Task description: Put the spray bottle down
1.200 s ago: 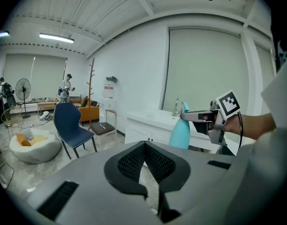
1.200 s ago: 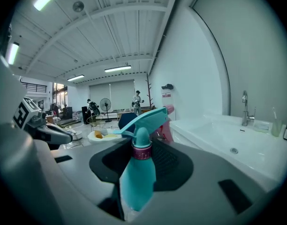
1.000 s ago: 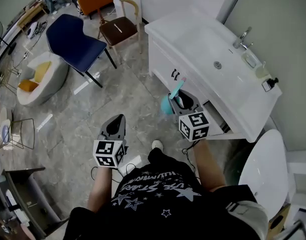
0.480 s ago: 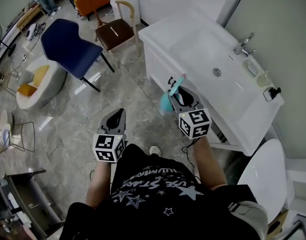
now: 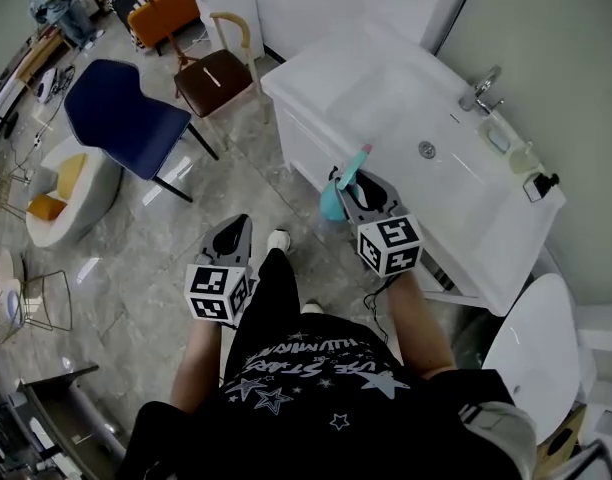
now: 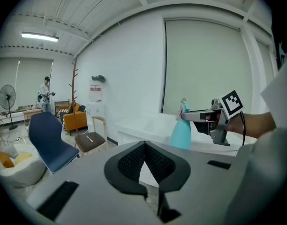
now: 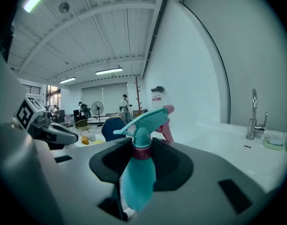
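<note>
Grey marble floor (image 5: 126, 268) spreads out under the person's feet. Closest in, the left gripper (image 5: 240, 224) has its fingers brought together on nothing. Beside it, the right gripper (image 5: 361, 181) has its fingers clamped on the teal spray bottle (image 5: 332, 204), which hangs roughly upright, clear of the floor, just in front of a white vanity. Past it runs the white counter (image 5: 326, 68) with its basin and a chrome tap (image 5: 483, 86) by the wall, and a toilet (image 5: 526, 338) sits to the right. Farther off stand a blue chair (image 5: 121, 118), a brown-seated wooden chair (image 5: 214, 68) and an orange sofa (image 5: 171, 3).
</note>
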